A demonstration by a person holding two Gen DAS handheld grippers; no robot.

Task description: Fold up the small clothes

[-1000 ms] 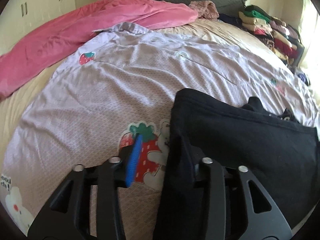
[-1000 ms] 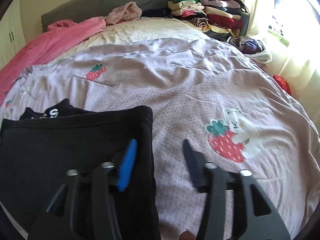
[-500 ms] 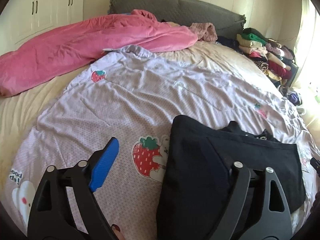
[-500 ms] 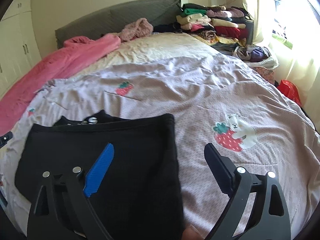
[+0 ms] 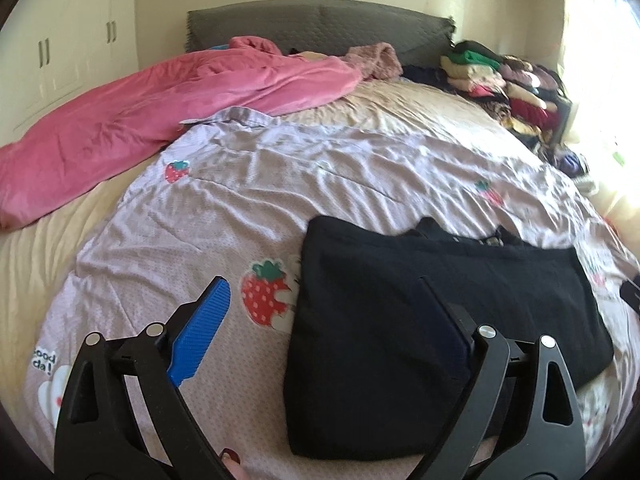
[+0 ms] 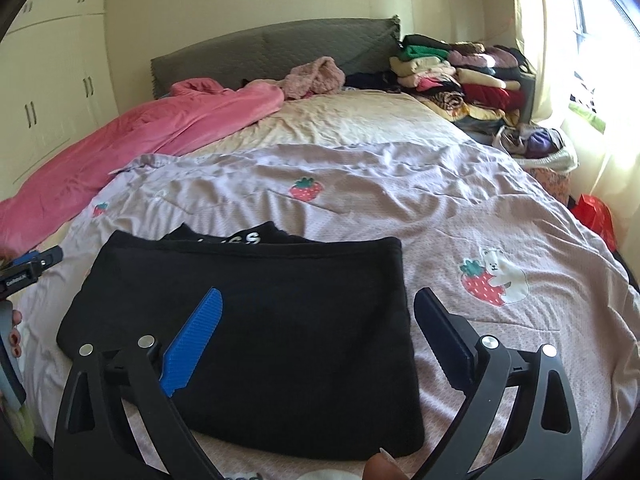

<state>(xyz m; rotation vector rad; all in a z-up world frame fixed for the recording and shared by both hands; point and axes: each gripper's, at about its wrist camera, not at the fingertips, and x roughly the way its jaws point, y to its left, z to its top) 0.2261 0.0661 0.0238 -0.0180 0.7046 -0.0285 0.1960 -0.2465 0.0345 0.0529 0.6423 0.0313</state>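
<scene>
Black folded garment [image 6: 256, 344] is lying flat on the lilac bedspread [image 6: 460, 216], beneath both pairs of jaws. Left gripper [image 5: 328, 320] and right gripper [image 6: 316, 332] are opening wide, gripping nothing.

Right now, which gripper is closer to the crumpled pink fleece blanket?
Left. The left gripper hovers at the edge of the folded black garment facing the crumpled pink fleece blanket; the right gripper hovers at its opposite edge. Both jaws are opening, holding nothing.

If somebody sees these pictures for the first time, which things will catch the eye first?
The folded black garment lies flat on the lilac strawberry-print cover, just ahead of both grippers. A pink blanket sprawls along the bed's far left side, and a pile of folded clothes stands by the headboard near the window.
</scene>
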